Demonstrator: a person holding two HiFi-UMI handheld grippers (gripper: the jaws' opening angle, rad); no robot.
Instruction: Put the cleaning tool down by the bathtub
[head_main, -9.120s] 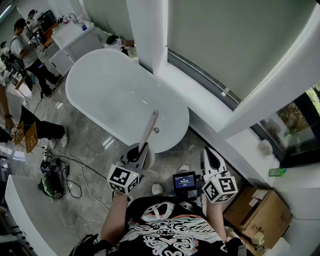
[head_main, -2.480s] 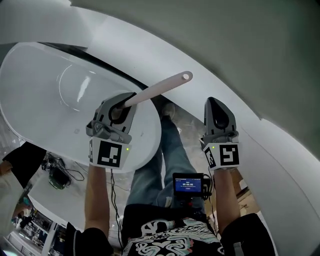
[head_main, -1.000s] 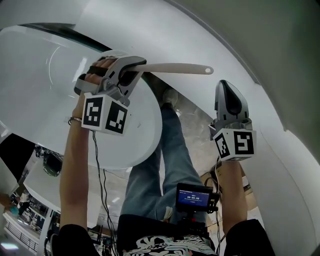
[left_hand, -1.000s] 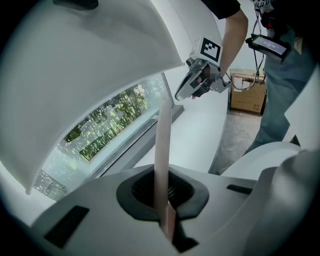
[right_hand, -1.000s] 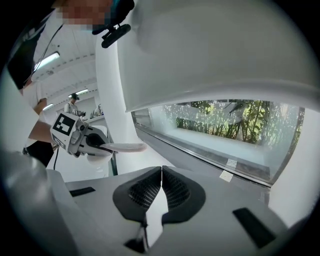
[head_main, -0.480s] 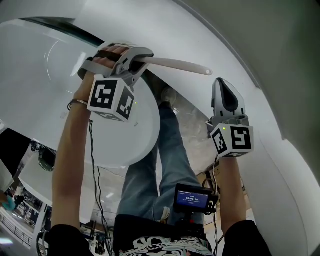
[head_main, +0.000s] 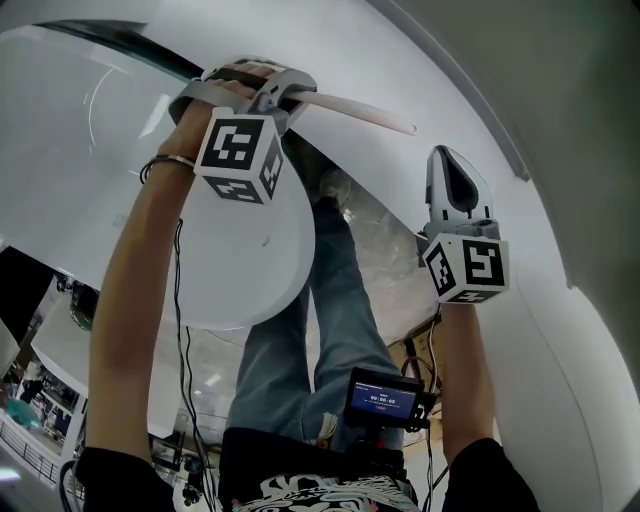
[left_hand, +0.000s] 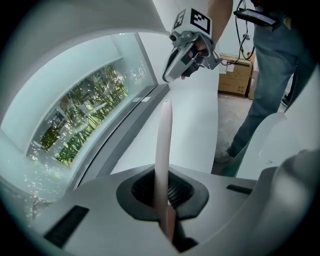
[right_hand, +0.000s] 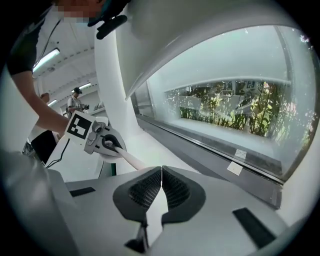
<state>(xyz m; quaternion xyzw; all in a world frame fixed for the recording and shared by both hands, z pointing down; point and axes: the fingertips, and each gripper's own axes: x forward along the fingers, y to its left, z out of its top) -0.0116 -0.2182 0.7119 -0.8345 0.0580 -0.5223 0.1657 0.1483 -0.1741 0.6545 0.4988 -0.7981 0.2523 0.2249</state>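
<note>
In the head view, the left tool (head_main: 288, 95) pinches one end of a long pale pink plastic cleaning handle (head_main: 360, 113), which juts past the rim of the white oval bathtub (head_main: 230, 270) toward the right tool (head_main: 448, 160). The left gripper view shows its jaws clamped on the handle, whose tip seems to hang over a white window ledge (left_hand: 195, 115). In the right gripper view, the right tool's jaws are pressed together, empty.

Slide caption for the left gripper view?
Left gripper shut on the pale cleaning-tool handle, right gripper ahead by the window.
</note>
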